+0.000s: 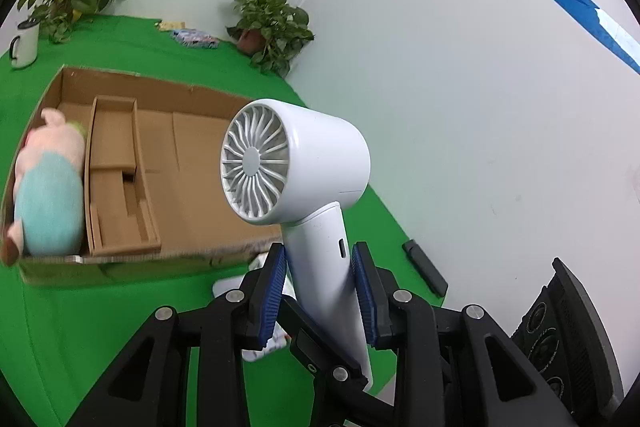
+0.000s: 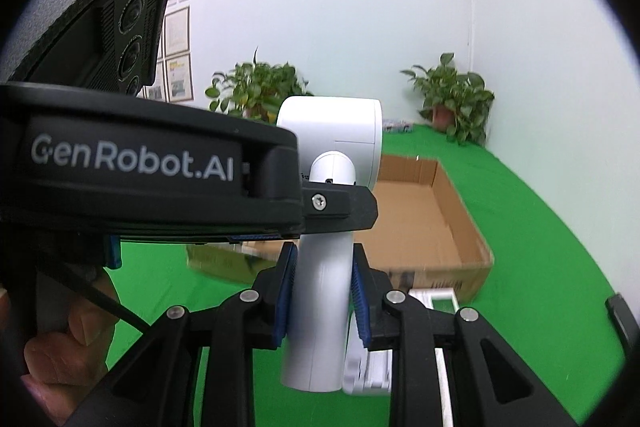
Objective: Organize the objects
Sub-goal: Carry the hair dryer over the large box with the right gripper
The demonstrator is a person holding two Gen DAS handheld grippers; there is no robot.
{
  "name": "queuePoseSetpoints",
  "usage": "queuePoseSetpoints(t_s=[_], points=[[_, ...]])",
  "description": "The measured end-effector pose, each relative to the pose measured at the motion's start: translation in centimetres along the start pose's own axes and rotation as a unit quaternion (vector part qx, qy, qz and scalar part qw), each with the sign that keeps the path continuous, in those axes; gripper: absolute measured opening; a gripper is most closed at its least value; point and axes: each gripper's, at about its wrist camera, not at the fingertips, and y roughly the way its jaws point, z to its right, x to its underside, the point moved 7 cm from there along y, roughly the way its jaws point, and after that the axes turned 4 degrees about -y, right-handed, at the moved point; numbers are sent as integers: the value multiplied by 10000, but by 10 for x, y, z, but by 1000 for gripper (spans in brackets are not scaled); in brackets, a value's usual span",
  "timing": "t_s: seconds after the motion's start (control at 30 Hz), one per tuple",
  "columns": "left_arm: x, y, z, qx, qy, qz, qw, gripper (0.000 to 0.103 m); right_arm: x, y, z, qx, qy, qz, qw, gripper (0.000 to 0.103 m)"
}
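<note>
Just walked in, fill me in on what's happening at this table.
Both grippers have their jaws around the handle of a white hair dryer, held up above the green table: the left gripper and the right gripper. Behind it sits an open cardboard box with a plush pig already in one end.

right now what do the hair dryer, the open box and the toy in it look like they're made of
Hair dryer: looks like hard plastic, glossy white with soft highlights, grey molded intake grille.
Box: corrugated cardboard, matte brown, with creased panels and rough cut edges.
Toy: plush fabric, seemingly fuzzy pink and teal with soft rounded edges, probably stuffed.
</note>
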Motion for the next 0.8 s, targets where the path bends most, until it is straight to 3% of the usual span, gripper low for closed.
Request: queuePoseSetpoints(t_s=[0.5, 0.8], points=[[-104, 29, 2, -47, 65, -242, 9997, 31, -68, 38, 35, 65, 120, -117, 9998, 25], [-132, 64, -26, -234, -96, -496, 9984, 31, -62, 71, 31, -70, 265, -396, 9988, 25]])
